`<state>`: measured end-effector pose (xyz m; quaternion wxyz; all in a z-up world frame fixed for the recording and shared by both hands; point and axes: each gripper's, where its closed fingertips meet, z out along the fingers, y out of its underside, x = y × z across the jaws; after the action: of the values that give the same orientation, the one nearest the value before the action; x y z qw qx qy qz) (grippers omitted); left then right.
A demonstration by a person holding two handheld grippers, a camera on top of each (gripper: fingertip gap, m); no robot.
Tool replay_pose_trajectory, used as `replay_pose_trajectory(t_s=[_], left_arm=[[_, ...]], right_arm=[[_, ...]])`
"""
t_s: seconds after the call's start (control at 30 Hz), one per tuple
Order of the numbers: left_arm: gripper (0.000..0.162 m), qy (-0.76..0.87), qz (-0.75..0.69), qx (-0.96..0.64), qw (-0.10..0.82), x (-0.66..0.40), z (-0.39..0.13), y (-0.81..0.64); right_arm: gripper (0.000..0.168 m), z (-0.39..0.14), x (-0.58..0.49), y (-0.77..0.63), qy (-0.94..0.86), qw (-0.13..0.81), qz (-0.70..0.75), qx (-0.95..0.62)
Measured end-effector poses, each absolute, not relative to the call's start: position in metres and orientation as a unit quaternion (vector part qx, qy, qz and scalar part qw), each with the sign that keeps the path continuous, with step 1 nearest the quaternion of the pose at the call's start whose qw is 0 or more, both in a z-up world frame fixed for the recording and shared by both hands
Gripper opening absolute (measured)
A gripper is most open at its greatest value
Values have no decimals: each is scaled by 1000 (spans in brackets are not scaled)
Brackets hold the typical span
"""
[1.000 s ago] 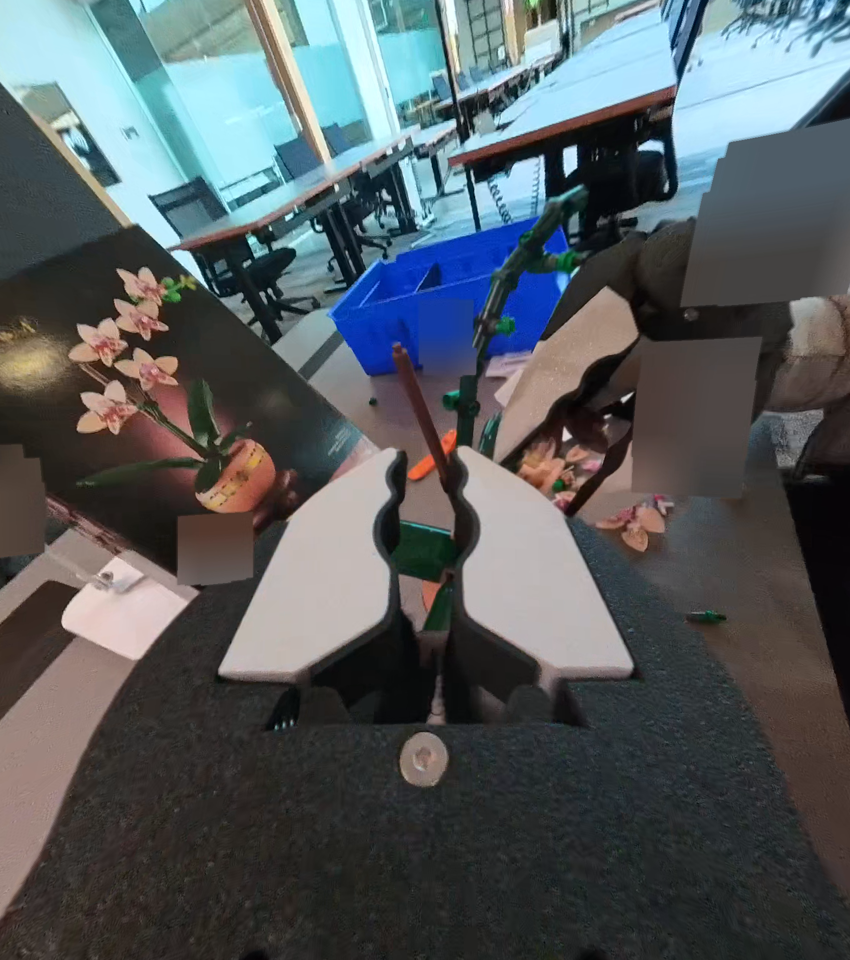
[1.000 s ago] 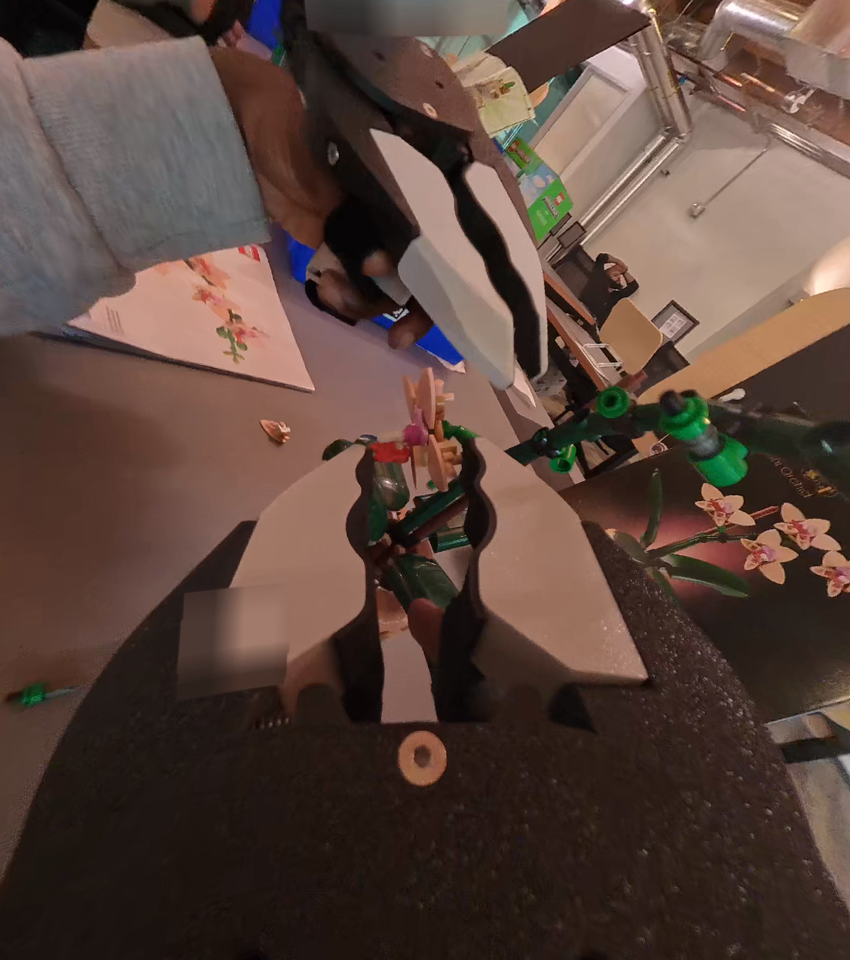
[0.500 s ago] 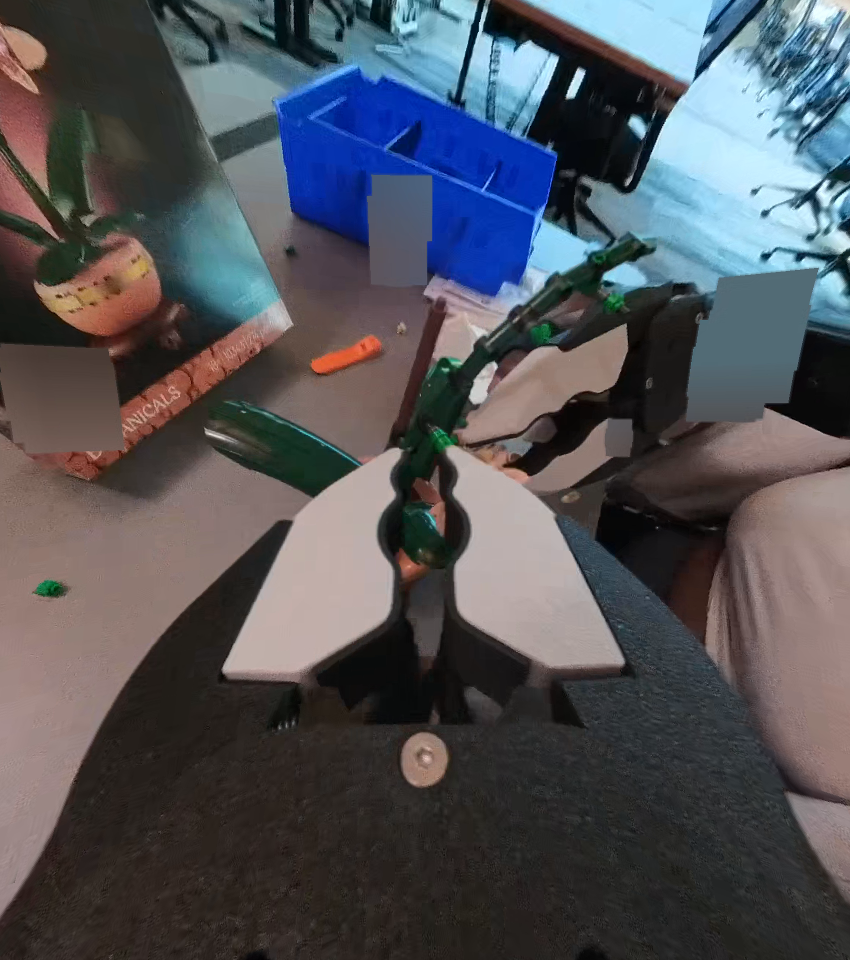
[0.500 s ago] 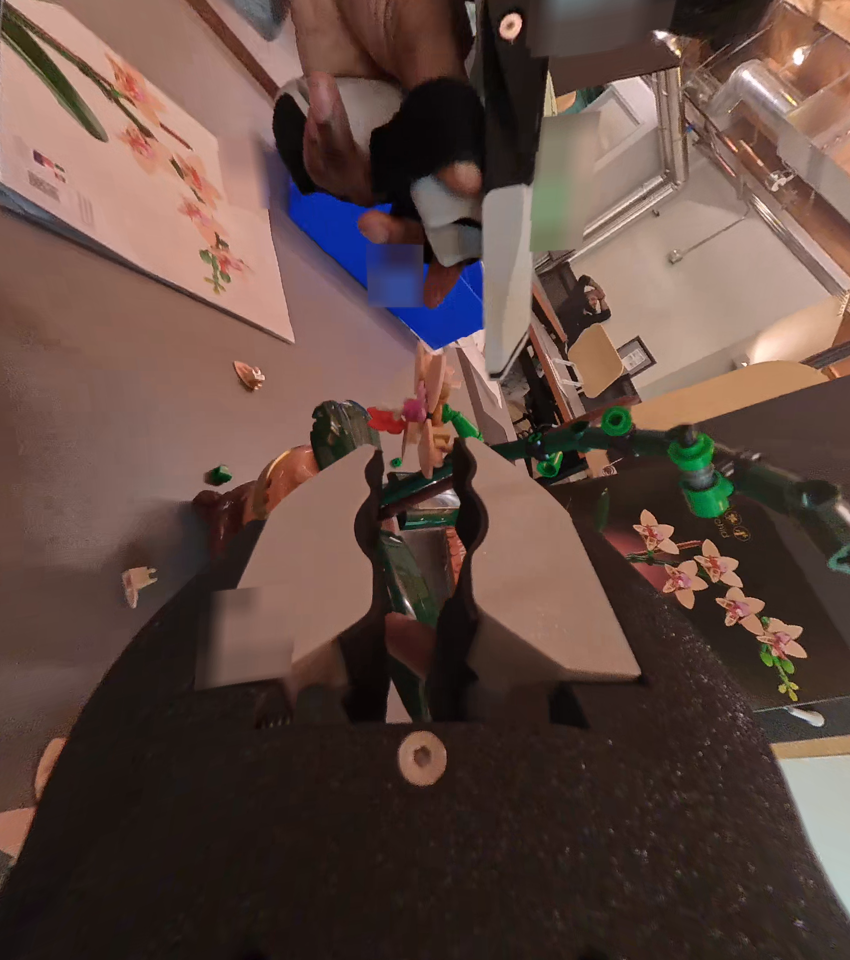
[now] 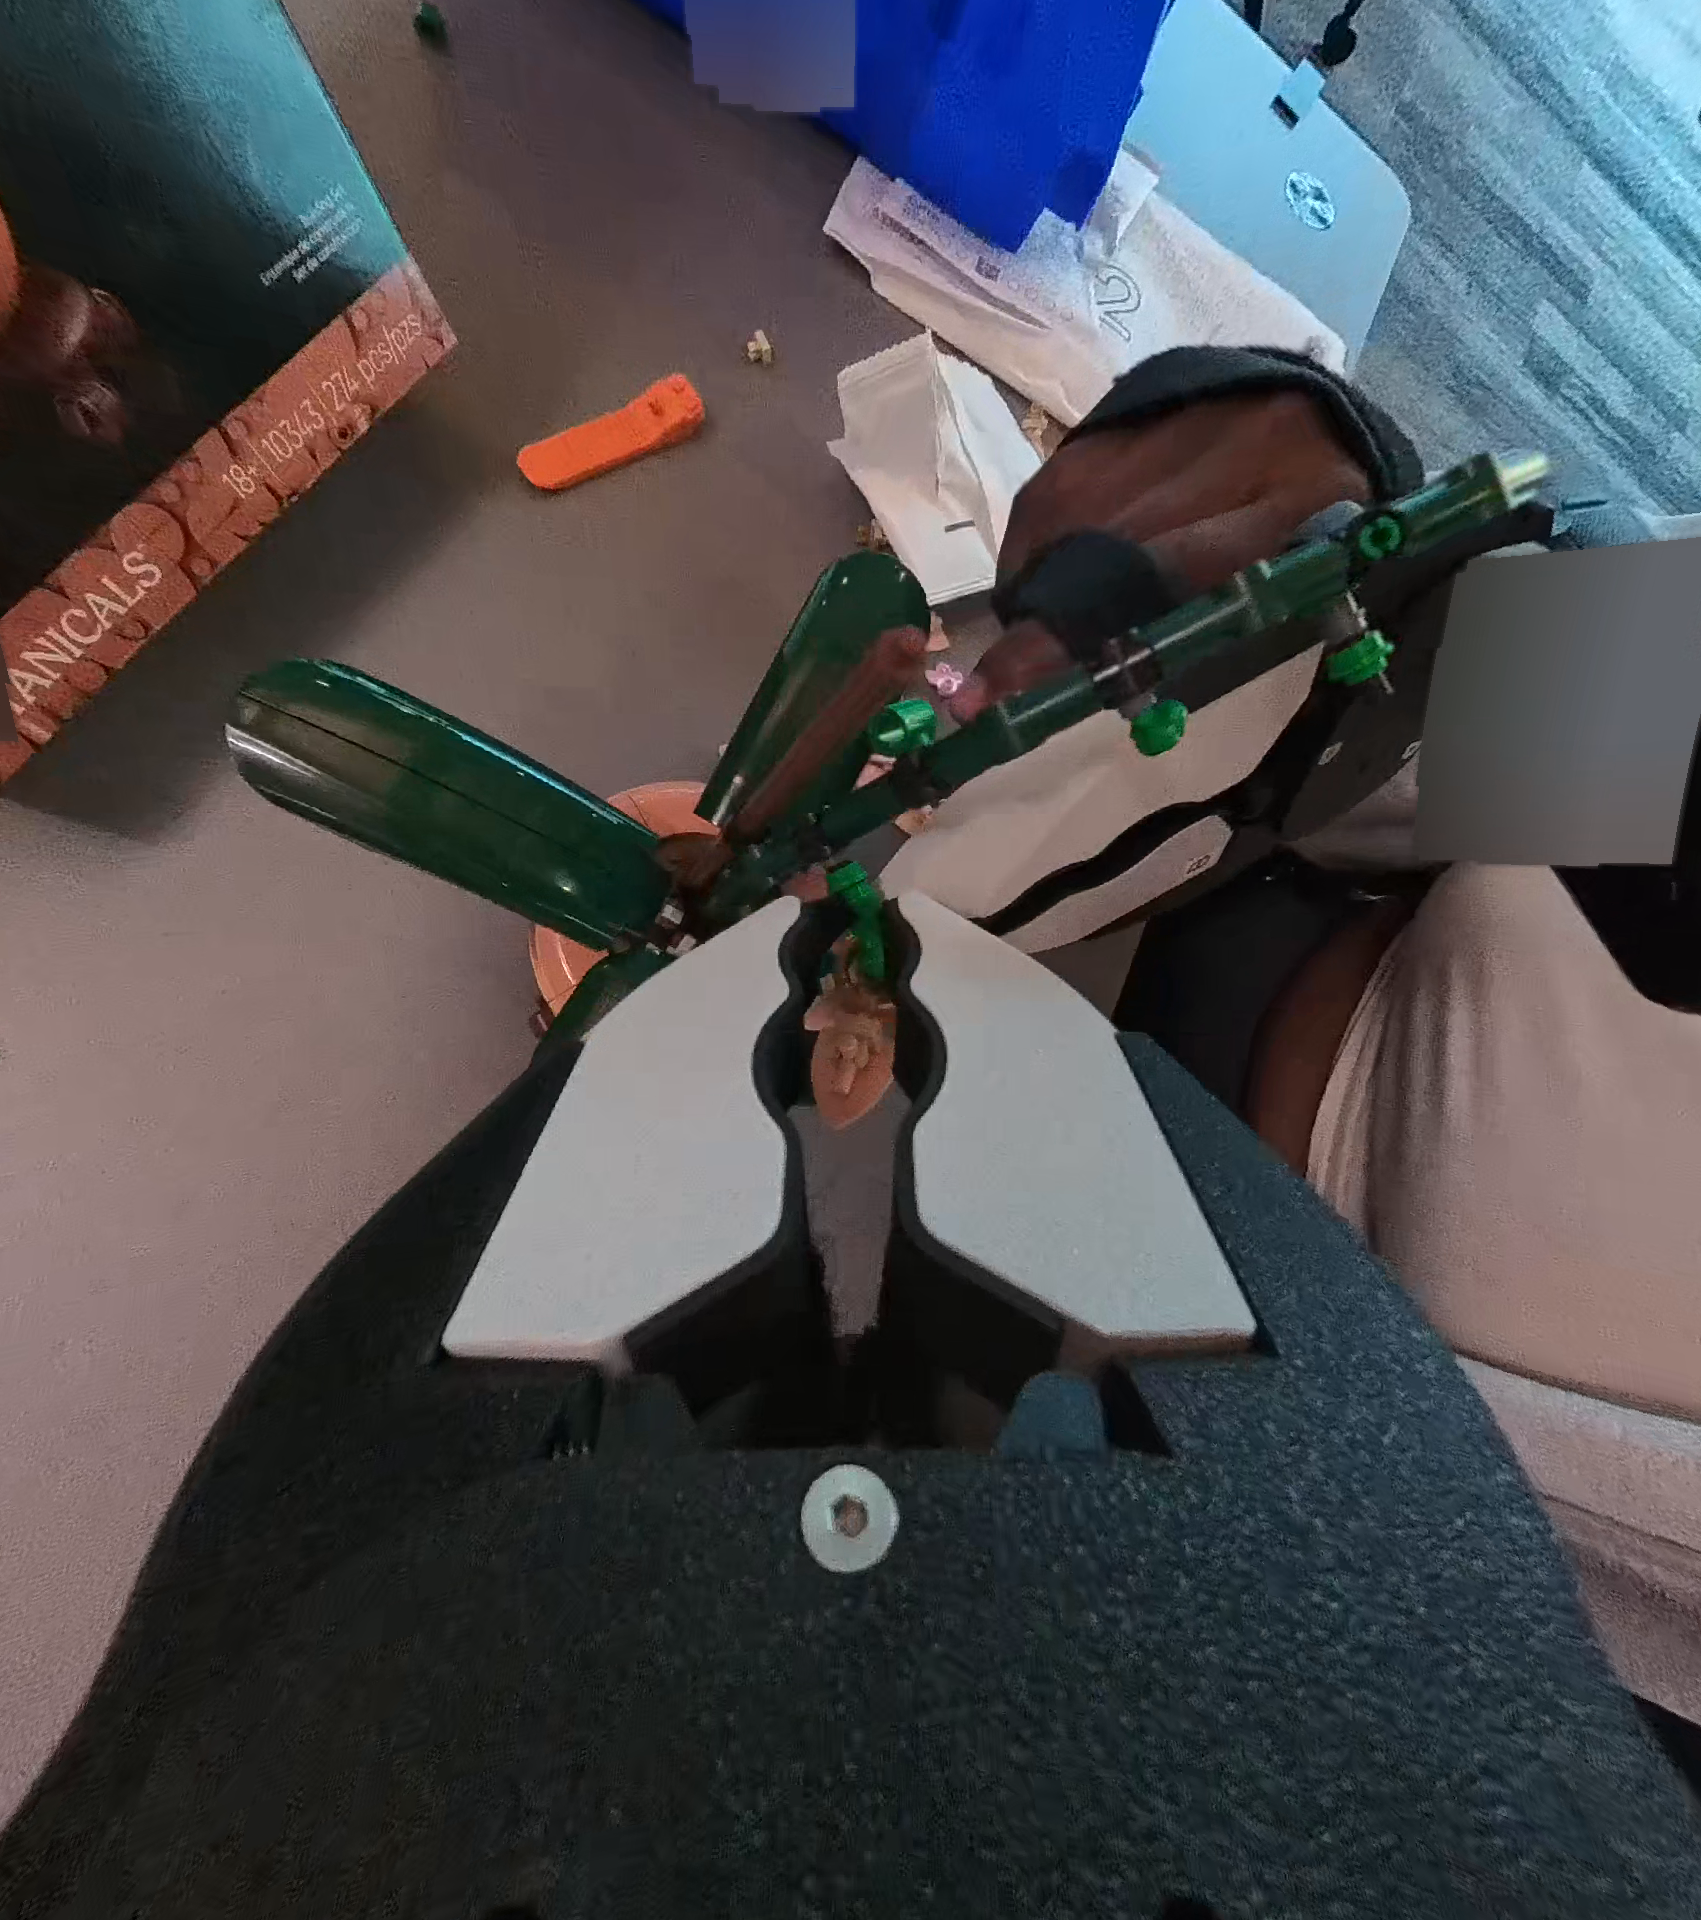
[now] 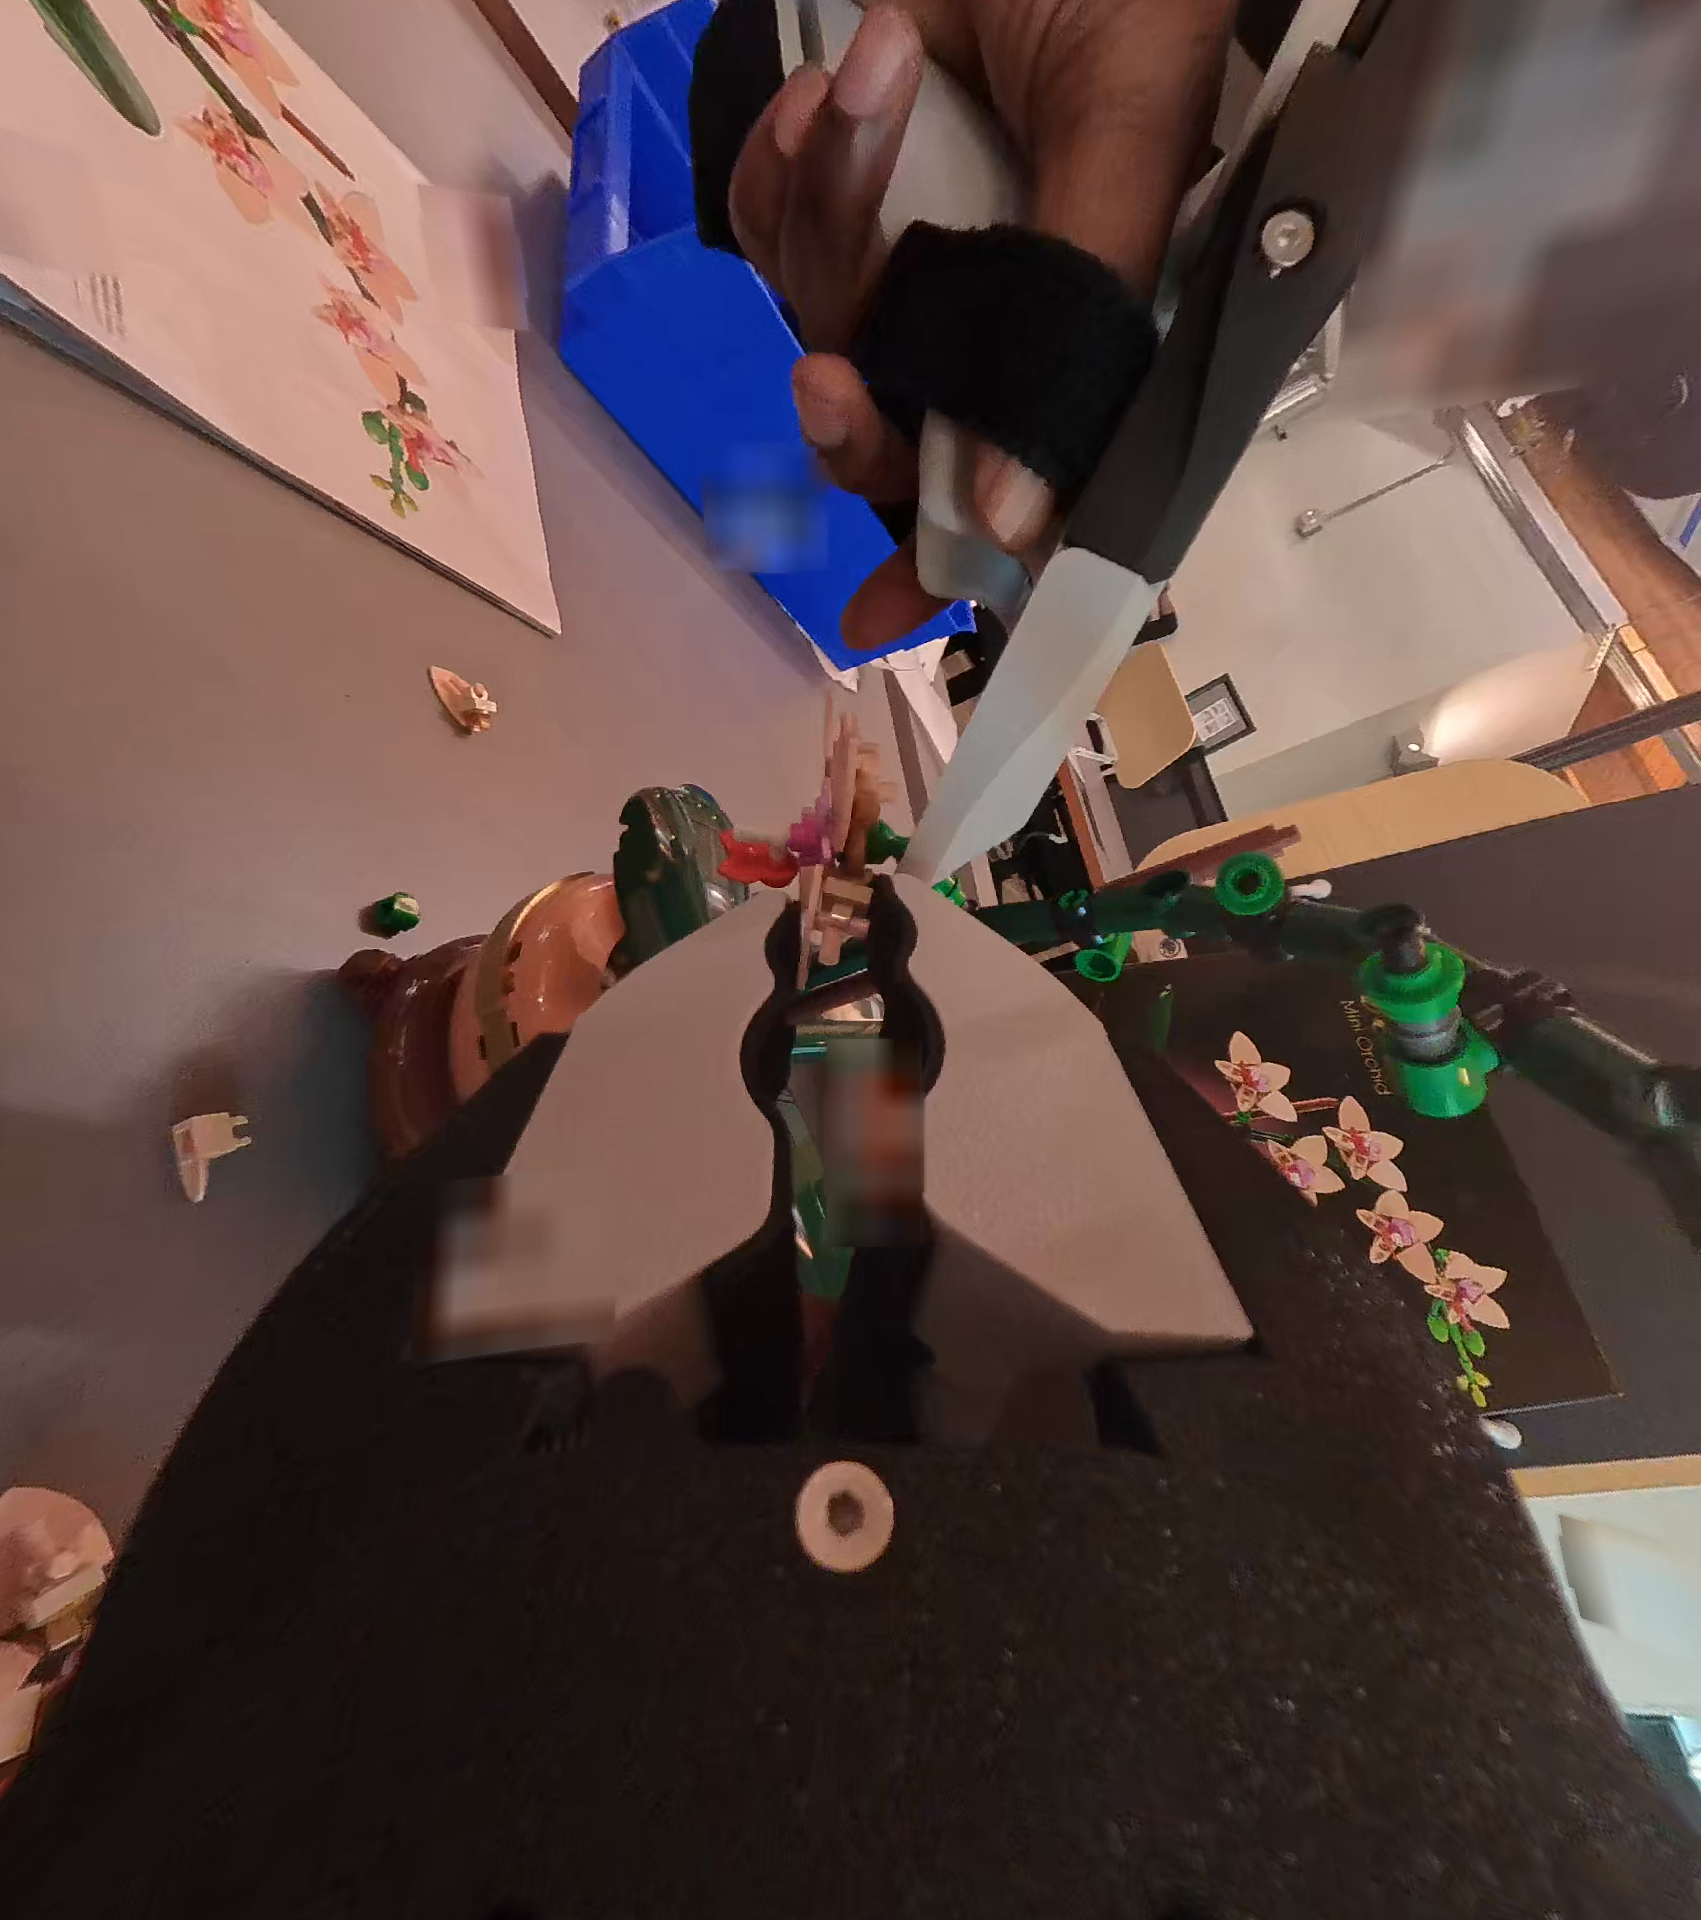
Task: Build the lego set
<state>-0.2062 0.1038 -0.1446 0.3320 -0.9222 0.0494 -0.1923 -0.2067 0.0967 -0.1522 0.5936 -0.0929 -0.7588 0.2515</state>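
Pink flower [image 5: 851, 1060] pinched in your left gripper [image 5: 848, 920] — right gripper [image 6: 841, 914] clamps its stalk; twist, and petals pop off.

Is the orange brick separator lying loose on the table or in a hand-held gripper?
Lying loose. In the left wrist view the orange brick separator lies flat on the grey table, beside the set's box, with nothing gripping it.
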Motion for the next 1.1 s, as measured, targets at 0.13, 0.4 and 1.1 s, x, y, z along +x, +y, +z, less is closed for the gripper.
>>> replay_pose_trajectory(t_s=[0.13,0.4,1.1], left_arm=[[12,40,-175,-916,359,-208,-143,107],[6,-13,-131,-871,472,-210,-137,121],[73,148,7,-663,734,-111,-80,87]], right_arm=[[10,-150,-207,101,-745,621,230,-85],[9,-151,-203,107,-691,545,386,-274],[10,-134,-107,134,-539,231,712,-387]])
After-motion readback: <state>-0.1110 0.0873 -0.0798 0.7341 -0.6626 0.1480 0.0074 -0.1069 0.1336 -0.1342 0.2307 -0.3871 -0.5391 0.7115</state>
